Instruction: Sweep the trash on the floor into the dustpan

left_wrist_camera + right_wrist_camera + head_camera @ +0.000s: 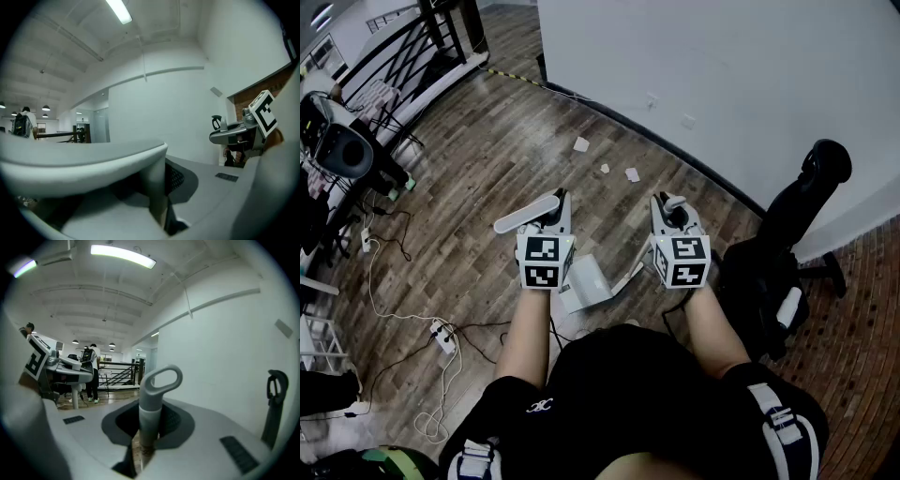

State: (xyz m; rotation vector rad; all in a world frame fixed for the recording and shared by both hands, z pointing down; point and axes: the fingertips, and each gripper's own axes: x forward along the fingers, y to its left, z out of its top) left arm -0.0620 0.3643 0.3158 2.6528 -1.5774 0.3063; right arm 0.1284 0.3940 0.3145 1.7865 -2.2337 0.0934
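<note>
Black clothing (619, 394) of the person fills the bottom of the head view, and both forearms reach forward from it over a dark wood-plank floor (487, 159).

Left gripper (553, 220) has its jaws clamped on the upright stem of the dustpan handle (157, 187). The handle's broad grey crossbar spreads wide just above the jaws in the left gripper view. A pale dustpan (586, 281) hangs low between the two grippers, close in front of the person's legs.

Right gripper (670, 217) is closed on the broom handle (151, 413), a grey shaft standing upright between the jaws and ending in a loop (the brush end cannot be made out clearly).

Three paper scraps (581, 143) lie on the floor ahead of the grippers, near the base of the white wall (722, 75) and well apart from the dustpan.

To the right, a black office chair (787, 234) stands just beside the person. On the left, a white power strip (443, 335) lies among loose cables.
</note>
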